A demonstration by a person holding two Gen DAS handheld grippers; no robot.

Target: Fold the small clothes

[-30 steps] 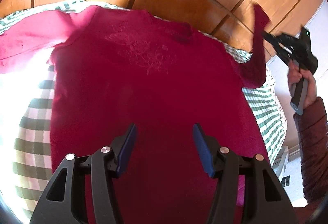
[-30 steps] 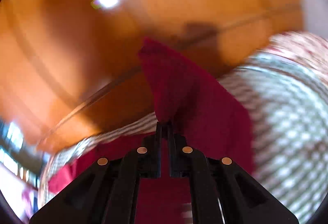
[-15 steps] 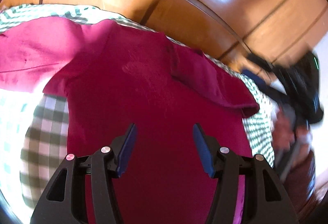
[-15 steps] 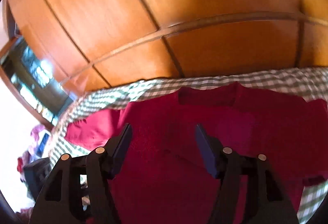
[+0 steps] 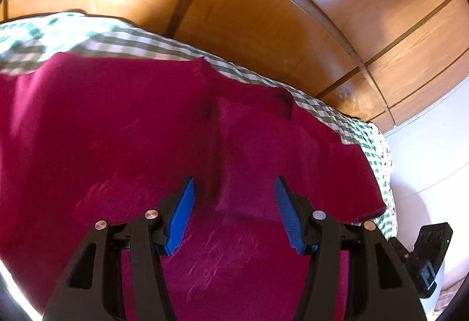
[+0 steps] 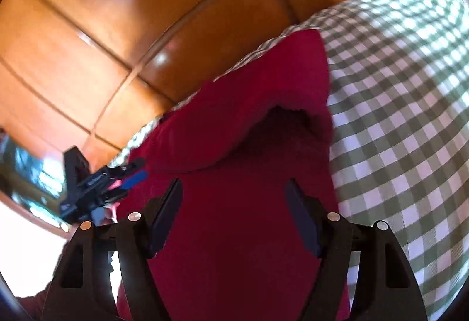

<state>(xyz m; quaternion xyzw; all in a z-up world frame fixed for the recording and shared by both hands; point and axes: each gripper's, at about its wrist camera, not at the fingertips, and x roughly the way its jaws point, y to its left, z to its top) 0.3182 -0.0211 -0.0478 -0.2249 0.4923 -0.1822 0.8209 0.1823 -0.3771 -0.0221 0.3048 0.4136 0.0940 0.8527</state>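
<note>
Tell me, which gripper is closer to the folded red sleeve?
Right, probably. The right gripper has the sleeve just ahead of its open fingers; the left gripper sits farther off, at the shirt's other edge.

Left gripper (image 5: 234, 212): black frame, blue fingers (image 5: 183, 214), silver screws. Right gripper (image 6: 234, 215): black, dark fingers (image 6: 165, 214).

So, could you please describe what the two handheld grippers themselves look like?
Both are black plastic frames with triangular cutouts and round silver pins. The left gripper has bright blue finger pads; the right gripper has pads that look dark here. No cables or readable markings show.
</note>
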